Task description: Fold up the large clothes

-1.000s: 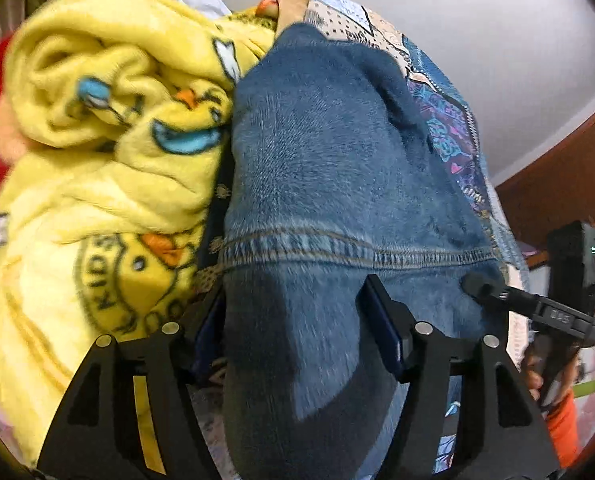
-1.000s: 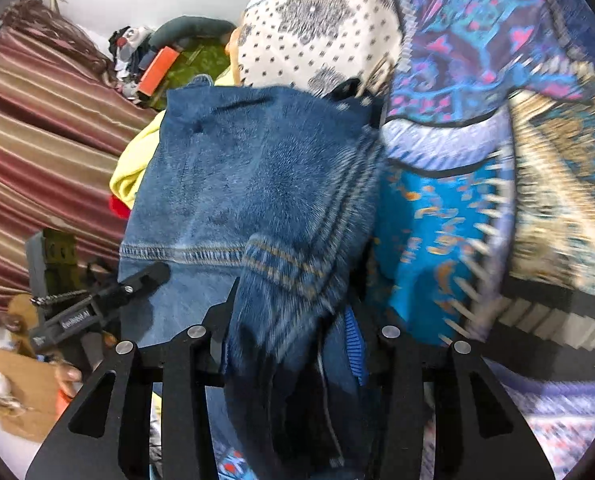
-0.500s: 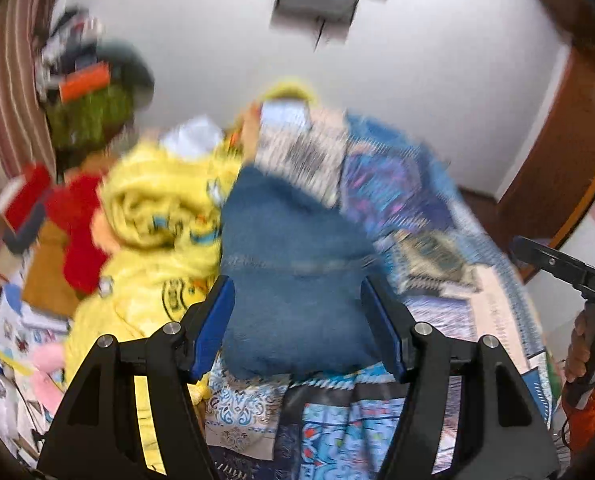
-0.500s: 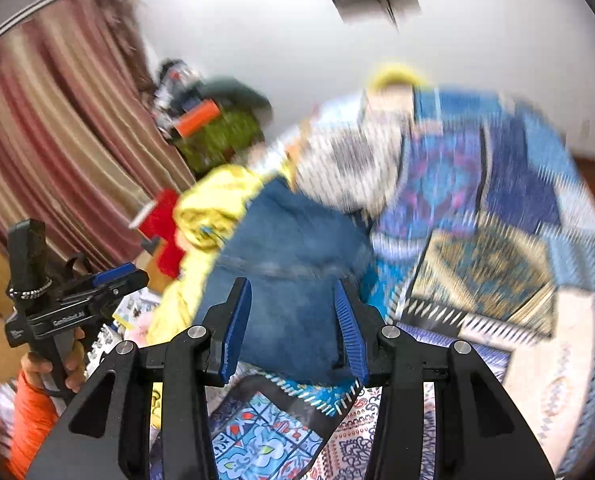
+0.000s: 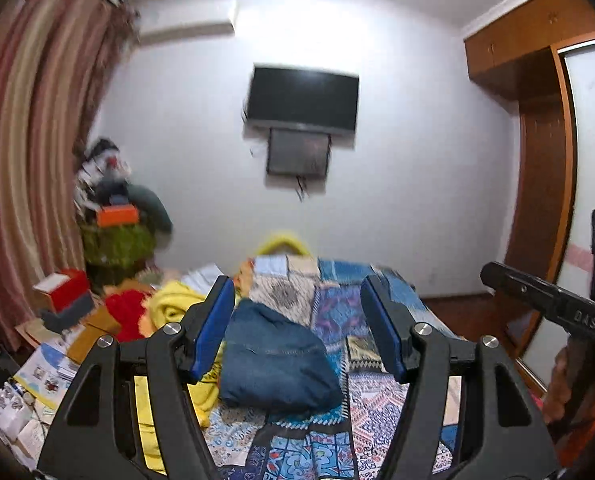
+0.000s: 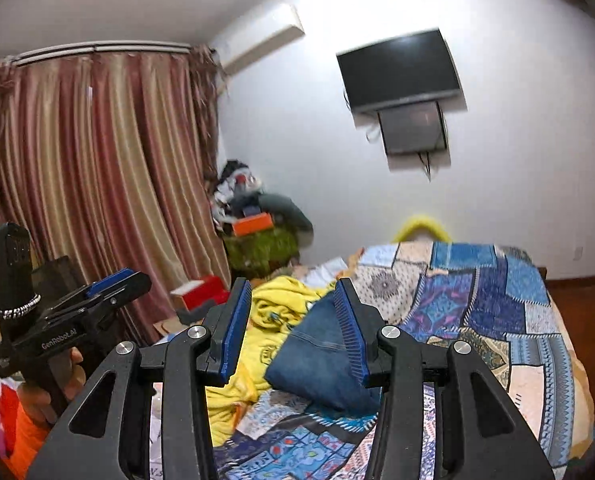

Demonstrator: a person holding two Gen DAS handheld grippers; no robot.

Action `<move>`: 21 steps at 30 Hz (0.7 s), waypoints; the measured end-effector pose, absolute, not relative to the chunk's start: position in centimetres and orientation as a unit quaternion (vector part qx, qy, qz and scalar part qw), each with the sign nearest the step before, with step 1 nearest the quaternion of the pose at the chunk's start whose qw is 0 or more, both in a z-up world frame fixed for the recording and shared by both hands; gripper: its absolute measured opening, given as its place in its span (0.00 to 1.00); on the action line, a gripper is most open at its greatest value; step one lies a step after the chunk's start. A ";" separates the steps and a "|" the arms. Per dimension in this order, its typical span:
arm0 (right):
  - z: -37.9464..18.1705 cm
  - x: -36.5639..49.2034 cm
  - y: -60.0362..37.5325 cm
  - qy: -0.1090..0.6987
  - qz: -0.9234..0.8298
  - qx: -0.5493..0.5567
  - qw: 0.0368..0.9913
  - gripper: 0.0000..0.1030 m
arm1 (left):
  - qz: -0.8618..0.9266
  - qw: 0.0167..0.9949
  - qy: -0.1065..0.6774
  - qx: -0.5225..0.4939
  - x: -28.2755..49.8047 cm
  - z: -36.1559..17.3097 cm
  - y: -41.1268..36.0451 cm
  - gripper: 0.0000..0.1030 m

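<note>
Folded jeans lie mid-frame on the bed; left gripper jaws apart, empty. Right gripper likewise apart. Only the left view shows the wardrobe, upper right.

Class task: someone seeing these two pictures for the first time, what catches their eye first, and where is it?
A folded blue denim bundle lies on the patchwork bedspread, beside a crumpled yellow blanket. The open left gripper and right gripper frame it. A black television hangs on the wall above.
</note>
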State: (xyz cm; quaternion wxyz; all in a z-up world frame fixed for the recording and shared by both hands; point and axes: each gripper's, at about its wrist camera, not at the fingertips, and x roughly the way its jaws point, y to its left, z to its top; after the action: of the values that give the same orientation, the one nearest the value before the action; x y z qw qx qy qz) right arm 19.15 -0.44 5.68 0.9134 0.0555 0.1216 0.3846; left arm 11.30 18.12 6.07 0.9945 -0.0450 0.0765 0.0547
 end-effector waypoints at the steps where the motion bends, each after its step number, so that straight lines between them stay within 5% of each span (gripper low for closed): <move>1: 5.5 18.2 -0.5 0.113 0.382 0.054 0.915 0.39 | 0.060 0.995 0.067 -0.041 10.4 5.9 17.7 0.63; 5: 4.5 15.7 -0.5 0.099 0.368 0.053 0.923 0.41 | 0.071 0.996 0.050 -0.035 8.0 5.0 16.6 0.67; 7: 3.9 15.3 -0.4 0.098 0.354 0.049 0.929 0.52 | 0.078 0.995 0.048 -0.040 7.2 4.6 16.3 0.75; 9: 3.6 14.9 -0.4 0.096 0.342 0.045 0.934 0.74 | 0.082 0.995 0.046 -0.043 6.7 4.2 16.2 0.83; 12: 3.5 14.6 -0.3 0.090 0.333 0.040 0.938 0.83 | 0.102 0.993 0.048 -0.041 6.2 3.6 15.9 0.98; 15: 3.6 14.5 -0.1 0.087 0.317 0.032 0.944 1.00 | 0.108 0.992 0.052 -0.035 6.1 3.3 15.7 0.99; 21: 3.6 14.6 -0.1 0.083 0.307 0.027 0.948 1.00 | 0.111 0.992 0.058 -0.030 6.1 2.7 15.2 0.99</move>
State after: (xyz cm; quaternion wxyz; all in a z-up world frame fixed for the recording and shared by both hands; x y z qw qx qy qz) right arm 14.58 -0.08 3.59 0.9476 0.0271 0.0828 0.3072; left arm 6.14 15.17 2.71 0.9917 -0.0298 0.0575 0.1111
